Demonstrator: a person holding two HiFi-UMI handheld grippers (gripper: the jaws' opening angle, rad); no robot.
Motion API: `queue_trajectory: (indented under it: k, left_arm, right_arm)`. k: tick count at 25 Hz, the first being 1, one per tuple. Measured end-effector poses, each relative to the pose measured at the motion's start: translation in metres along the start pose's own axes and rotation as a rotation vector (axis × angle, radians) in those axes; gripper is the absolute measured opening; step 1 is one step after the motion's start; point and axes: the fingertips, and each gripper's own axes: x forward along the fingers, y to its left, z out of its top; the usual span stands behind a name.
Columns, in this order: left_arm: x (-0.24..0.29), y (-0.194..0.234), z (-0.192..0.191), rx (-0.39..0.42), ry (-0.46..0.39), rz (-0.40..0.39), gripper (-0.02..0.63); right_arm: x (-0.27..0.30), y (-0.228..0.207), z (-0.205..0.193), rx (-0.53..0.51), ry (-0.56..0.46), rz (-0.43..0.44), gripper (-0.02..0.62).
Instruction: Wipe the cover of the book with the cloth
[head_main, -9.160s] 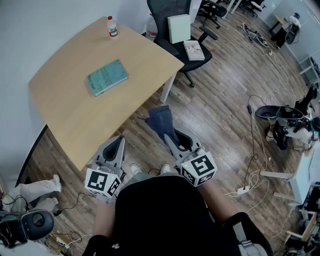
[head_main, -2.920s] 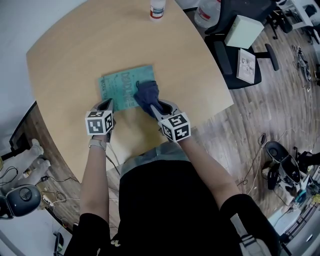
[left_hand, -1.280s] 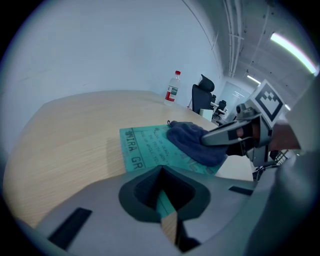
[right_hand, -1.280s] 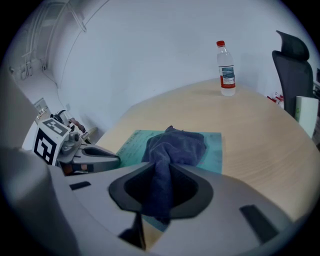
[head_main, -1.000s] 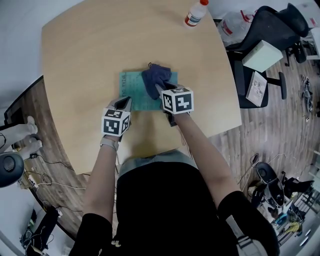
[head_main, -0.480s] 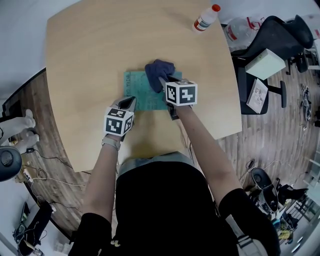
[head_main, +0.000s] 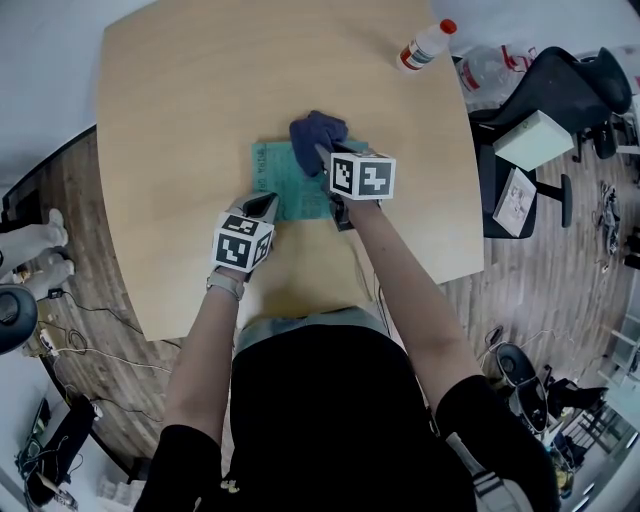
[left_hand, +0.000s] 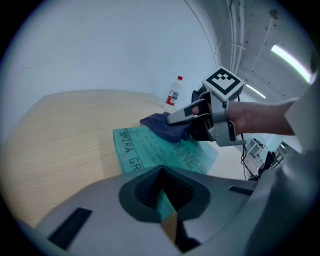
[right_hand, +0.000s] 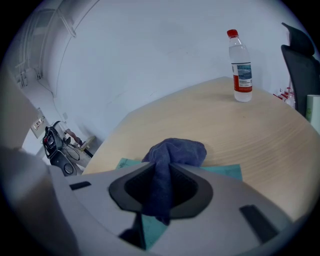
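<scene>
The fingers of our right gripper (right_hand: 164, 165) are pinched on a dark blue cloth (right_hand: 176, 150). A strip of it runs down between them, and the bunched rest bulges out past the tips. In the head view that bunch (head_main: 316, 130) rests on the far edge of a thin teal paperback book (head_main: 283, 182), towards its right side. The gripper reaches over the book's right half from the near side. The left gripper view shows the same from the side, with the cloth lying on the cover under the right gripper's tips.

The fingers of our left gripper (left_hand: 161, 171) are pressed together with nothing between them. Their tips point at the near edge of the book (left_hand: 142, 148), and the cover's print runs away from them. From above, this gripper (head_main: 264, 204) sits at the book's near left corner. We cannot tell whether the tips touch the cover or hang just above it.

The book lies flat near the middle of a pale wooden desk (head_main: 190, 110) with rounded corners, between the two grippers and well apart from every edge.

A clear plastic bottle with a red cap and red label (head_main: 424, 46) stands near the desk's far right corner, well apart from the book. Beyond that side of the desk a black office chair (head_main: 575, 85) carries a pale box (head_main: 533, 140).
</scene>
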Motion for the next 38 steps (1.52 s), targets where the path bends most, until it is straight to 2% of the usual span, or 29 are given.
queue_trajectory:
  k: [7,17,28,38]
  left_arm:
    - [0.000,0.000,0.000,0.011,0.000,0.013,0.020]
    - [0.000,0.001,0.001,0.005,-0.009,0.018,0.020]
    - [0.002,0.004,0.002,0.007,-0.014,0.029,0.020]
    - [0.003,0.003,0.003,0.018,-0.024,0.062,0.020]
  right_arm:
    - [0.007,0.017,0.000,-0.063,0.010,0.013,0.097]
    - [-0.004,0.032,-0.031,-0.181,0.037,0.040,0.097]
    - [-0.035,0.045,-0.085,-0.202,0.090,0.085,0.097]
    - [-0.061,0.049,-0.115,-0.121,0.117,0.139,0.095]
